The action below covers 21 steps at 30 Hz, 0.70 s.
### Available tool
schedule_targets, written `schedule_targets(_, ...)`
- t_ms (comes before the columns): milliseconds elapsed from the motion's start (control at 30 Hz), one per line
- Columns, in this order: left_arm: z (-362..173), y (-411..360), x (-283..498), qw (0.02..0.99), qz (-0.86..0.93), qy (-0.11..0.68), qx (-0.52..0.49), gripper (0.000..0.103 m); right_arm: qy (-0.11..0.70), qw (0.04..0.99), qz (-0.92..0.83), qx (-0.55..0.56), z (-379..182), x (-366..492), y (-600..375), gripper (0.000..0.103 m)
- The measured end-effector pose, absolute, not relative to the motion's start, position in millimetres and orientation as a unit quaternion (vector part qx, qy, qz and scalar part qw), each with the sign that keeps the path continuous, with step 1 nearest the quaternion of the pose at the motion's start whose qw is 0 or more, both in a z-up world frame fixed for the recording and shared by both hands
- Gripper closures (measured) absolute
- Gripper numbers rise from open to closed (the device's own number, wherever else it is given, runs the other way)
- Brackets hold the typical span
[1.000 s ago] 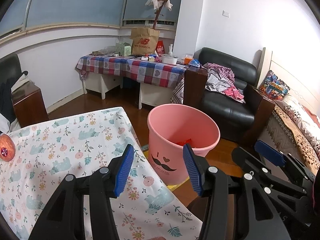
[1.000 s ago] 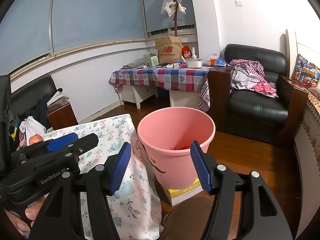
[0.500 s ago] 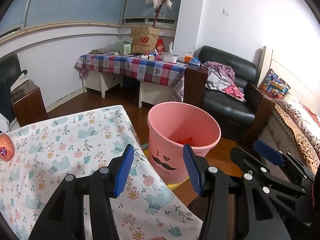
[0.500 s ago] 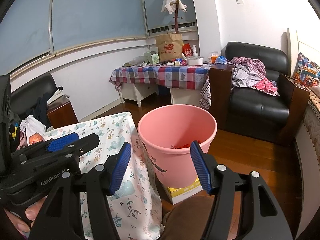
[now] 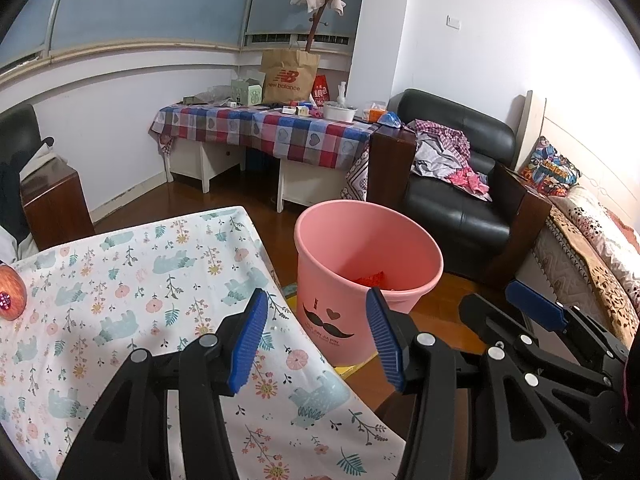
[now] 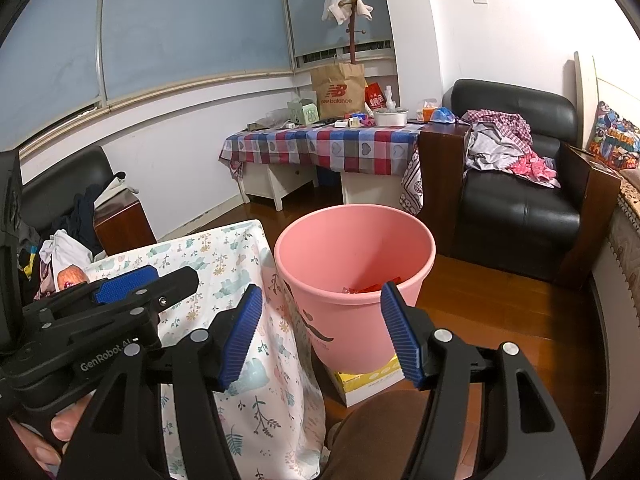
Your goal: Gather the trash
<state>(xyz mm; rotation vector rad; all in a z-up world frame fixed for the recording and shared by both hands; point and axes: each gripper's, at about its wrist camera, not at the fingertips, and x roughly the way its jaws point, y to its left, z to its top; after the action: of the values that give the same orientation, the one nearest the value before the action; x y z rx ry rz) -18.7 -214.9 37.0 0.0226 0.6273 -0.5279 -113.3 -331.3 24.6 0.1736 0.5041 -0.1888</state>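
Bench draped in a white cloth printed with bears and flowers (image 5: 132, 280) fills the near left, and just beside its right edge a round pink plastic bucket with a moustache print (image 5: 362, 280) stands on the wooden floor, on top of a yellow-and-white box (image 6: 370, 378). Red scraps of trash (image 5: 370, 280) lie in the bucket's bottom (only partly visible over the rim). Left gripper (image 5: 316, 338) and right gripper (image 6: 320, 334) both hang with blue-padded fingers spread and nothing between them, right one over the bucket's near rim, left one above the bench edge.
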Motion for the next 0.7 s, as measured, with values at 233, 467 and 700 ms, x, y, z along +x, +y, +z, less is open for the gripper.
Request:
schedule_targets(233,35.5,-214.8,-18.5,0.917,-0.257,0.305,0.011,0.052,0.25,0.96,-0.093,0.087,21.0,-113.9,-329.8,0.041)
schedule_targets(467,35.8,-214.9,-18.4,0.917,-0.257,0.305,0.011,0.052,0.25,0.96,-0.093,0.087,22.3,-113.4,-330.7,0.041)
schedule_targets(700,35.0,-215.7,-18.8,0.917,-0.257,0.305,0.011,0.052,0.25,0.96,-0.091,0.087,16.8,-114.3,-327.8,0.041)
